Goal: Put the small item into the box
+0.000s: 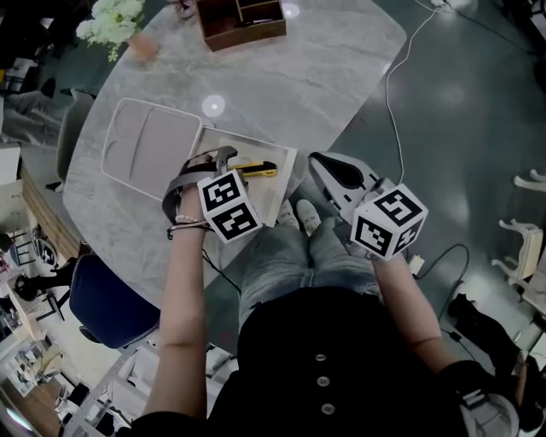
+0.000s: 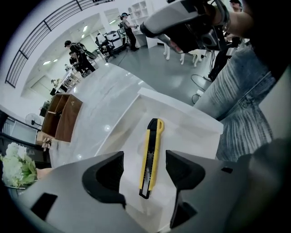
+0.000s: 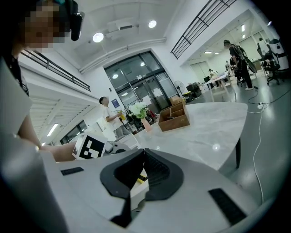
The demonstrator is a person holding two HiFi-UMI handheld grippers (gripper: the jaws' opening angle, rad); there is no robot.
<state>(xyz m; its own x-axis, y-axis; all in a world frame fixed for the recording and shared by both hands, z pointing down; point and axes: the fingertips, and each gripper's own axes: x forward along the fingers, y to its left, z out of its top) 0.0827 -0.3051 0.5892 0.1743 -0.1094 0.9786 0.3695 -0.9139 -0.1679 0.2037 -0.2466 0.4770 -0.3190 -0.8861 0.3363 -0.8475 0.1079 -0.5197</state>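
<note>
Two jaws of the left gripper (image 2: pixel 144 173) stand spread wide, pointing steeply down, with nothing pinched. Between them, lower down, the yellow utility knife (image 2: pixel 151 157) lies flat on the floor of the white box (image 2: pixel 191 123), clear of both pads. The box sits at the near edge of the table (image 1: pixel 290 77), with a white compartment tray (image 1: pixel 149 141) just beside it on its left. The right gripper (image 3: pixel 143 170) is held off the table, past the near edge and above the person's legs; its jaws are pressed together and empty. A wooden organizer (image 1: pixel 241 21) and a bunch of flowers (image 1: pixel 111 21) stand at the far edge.
</note>
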